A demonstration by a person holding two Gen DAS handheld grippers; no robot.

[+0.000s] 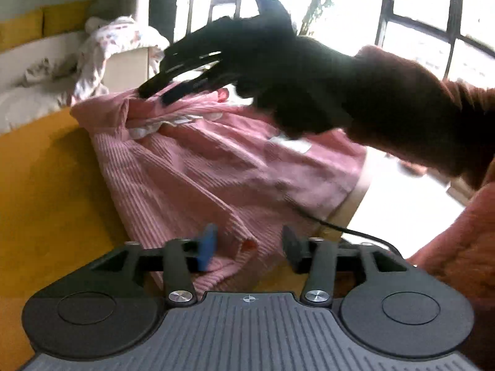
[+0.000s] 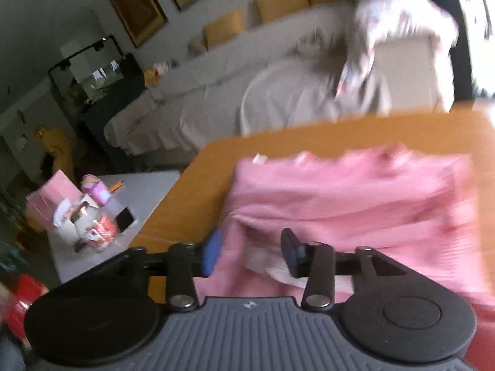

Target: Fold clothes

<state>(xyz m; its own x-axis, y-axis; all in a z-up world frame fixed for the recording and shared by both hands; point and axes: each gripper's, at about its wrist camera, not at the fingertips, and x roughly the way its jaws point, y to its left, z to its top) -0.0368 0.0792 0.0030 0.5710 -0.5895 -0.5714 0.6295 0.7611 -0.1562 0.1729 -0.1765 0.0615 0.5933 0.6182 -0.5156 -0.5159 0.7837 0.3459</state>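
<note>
Lying across a yellow worktop point(image 1: 46, 191), a pink ribbed garment point(image 1: 198, 170) is seen from the left gripper point(image 1: 247, 244), whose jaws are held apart with a fold of the cloth's near edge between them but not pinched. One finger is tipped in blue, the other in black. Beyond, the right gripper point(image 1: 167, 88) is shown in silhouette against bright windows point(image 1: 433, 15), its fingers pointed down at a bunched part of the garment's far edge, where a white lining point(image 1: 145, 130) is exposed; whether cloth is touched there cannot be told from that view. A rust-coloured sleeve point(image 1: 411, 108) is worn on the arm behind it, and a black cable point(image 1: 349, 232) is trailed over the worktop's right edge.

From the right wrist camera, blurred by motion, the garment point(image 2: 355, 204) is seen spread flat on the worktop point(image 2: 191, 191), reaching toward its far right corner. The right gripper's point(image 2: 252, 253) jaws are spread wide above the near edge of the cloth, with nothing clamped. A covered sofa point(image 2: 278, 99) with yellow cushions point(image 2: 281, 3) is seen behind, patterned laundry point(image 2: 399, 18) heaped on its arm. To the left, a low grey table point(image 2: 145, 191) is crowded with pink boxes point(image 2: 52, 198) and a phone point(image 2: 125, 218).
</note>
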